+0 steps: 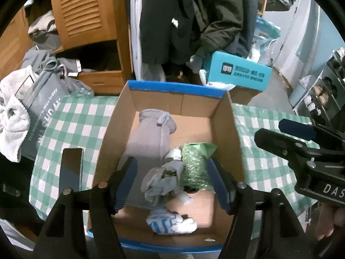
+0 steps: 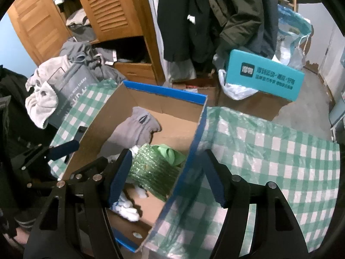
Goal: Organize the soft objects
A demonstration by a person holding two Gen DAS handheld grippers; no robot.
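An open cardboard box (image 1: pixel 220 108) with a blue rim fills the middle of the left wrist view, standing on a table covered with a green-and-white checked cloth (image 1: pixel 71 118). Inside it lie the soft things: a grey garment (image 1: pixel 148 133) stretching from the box's upper left toward the centre, a green bubble-wrap bundle (image 1: pixel 194 161) just right of centre, a crumpled grey rag (image 1: pixel 161 181) touching the bundle's left side, and a white-and-blue cloth (image 1: pixel 170 224) near the lower wall.

The left gripper (image 1: pixel 172 183) hangs over the box at the bottom of the frame, its blue-padded fingers spread wide on either side of the rag and bundle, pressing on neither (nothing is held). The right gripper (image 2: pixel 167 177) appears at the bottom of its own view, also spread wide and empty: its left finger is above the box interior, its right finger above the cloth outside, so the box's right wall (image 2: pixel 189 151) lies between them in the picture; whether it touches is unclear.

A dark phone-like slab (image 1: pixel 72 168) lies on the cloth left of the box. At upper left sit a grey printed bag (image 1: pixel 43 116) and a white towel (image 1: pixel 13 118); a teal box (image 1: pixel 239 73) stands at upper right, behind the table.
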